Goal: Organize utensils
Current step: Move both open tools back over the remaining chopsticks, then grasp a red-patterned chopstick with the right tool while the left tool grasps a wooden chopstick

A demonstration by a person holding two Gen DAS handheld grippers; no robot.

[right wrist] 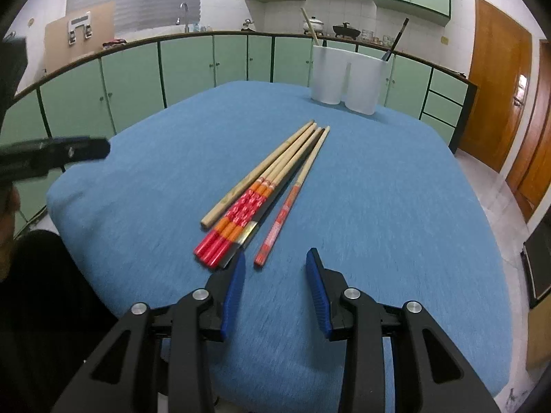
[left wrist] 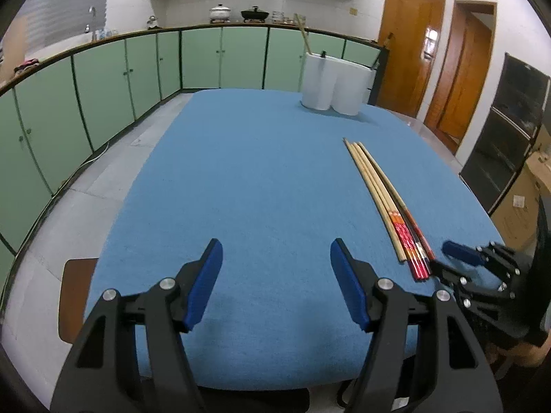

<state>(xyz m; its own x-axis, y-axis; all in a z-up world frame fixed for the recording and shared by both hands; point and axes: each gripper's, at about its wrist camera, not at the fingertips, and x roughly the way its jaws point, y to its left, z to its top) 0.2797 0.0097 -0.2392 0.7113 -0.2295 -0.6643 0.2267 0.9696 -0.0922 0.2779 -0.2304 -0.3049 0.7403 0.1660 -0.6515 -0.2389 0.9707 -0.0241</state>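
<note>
Several chopsticks point(right wrist: 265, 189) lie in a bundle on the blue tablecloth point(right wrist: 378, 206), wooden with red and orange ends; one point(right wrist: 292, 196) lies slightly apart to the right. They also show in the left wrist view point(left wrist: 389, 203). A white two-compartment holder point(right wrist: 347, 79) stands at the far edge with one wooden and one dark chopstick in it; it also shows in the left wrist view point(left wrist: 334, 82). My right gripper point(right wrist: 275, 258) is open, its tips just short of the chopsticks' red ends. My left gripper point(left wrist: 273, 246) is open and empty, left of the bundle.
Green kitchen cabinets point(left wrist: 137, 69) curve round the far and left sides. Wooden doors point(left wrist: 430, 62) stand at the right. A brown chair seat point(left wrist: 74, 296) sits at the table's left edge. Cardboard boxes point(left wrist: 520, 203) stand at the right.
</note>
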